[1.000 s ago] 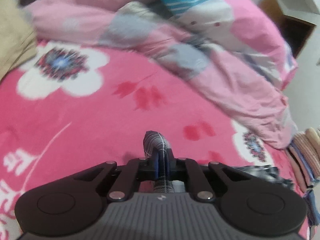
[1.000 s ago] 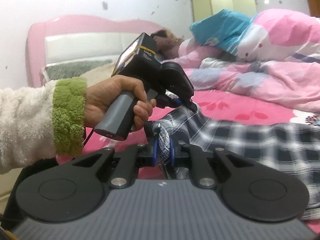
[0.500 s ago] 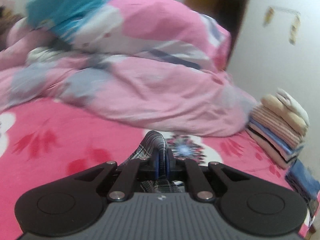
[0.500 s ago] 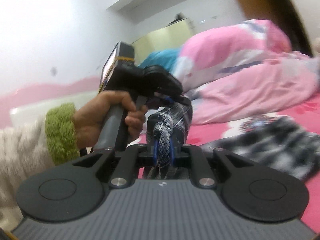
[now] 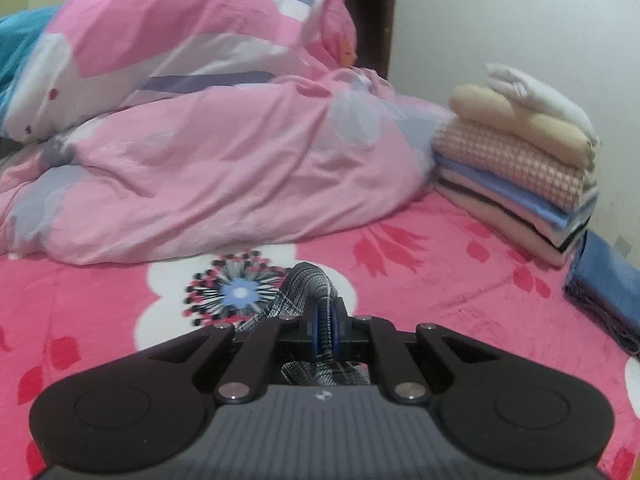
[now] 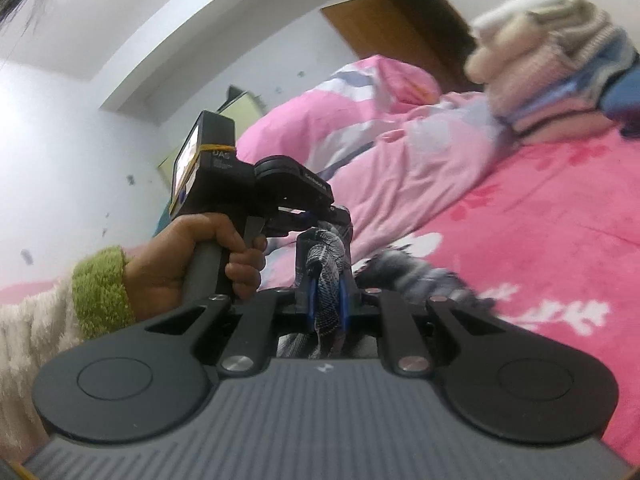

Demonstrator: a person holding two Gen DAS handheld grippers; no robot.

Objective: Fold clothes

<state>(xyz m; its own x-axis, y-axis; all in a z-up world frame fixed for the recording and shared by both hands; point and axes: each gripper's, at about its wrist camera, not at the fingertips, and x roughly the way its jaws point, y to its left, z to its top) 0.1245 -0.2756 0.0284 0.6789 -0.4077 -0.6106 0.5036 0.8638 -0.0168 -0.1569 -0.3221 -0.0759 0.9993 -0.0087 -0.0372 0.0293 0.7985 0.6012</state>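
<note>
A black-and-white plaid garment (image 5: 308,284) is pinched in my left gripper (image 5: 325,320), which is shut on a bunched fold of it above the pink floral blanket (image 5: 460,280). In the right wrist view my right gripper (image 6: 326,300) is shut on another bunch of the plaid garment (image 6: 326,252); the rest of the cloth (image 6: 412,272) trails to the right over the bed. The left gripper (image 6: 320,220) shows just beyond it, held by a hand (image 6: 180,256) in a green-cuffed fuzzy sleeve, close beside my right fingers.
A rumpled pink duvet (image 5: 208,168) lies across the back of the bed. A stack of folded clothes (image 5: 516,168) stands at the right edge by the wall, with a folded blue item (image 5: 604,284) beside it. A dark wooden door (image 6: 404,28) stands behind.
Both grippers have swung to the right along the bed, carrying the plaid garment. The folded stack has come into view and nearer. The right view has rolled, tilting the bed.
</note>
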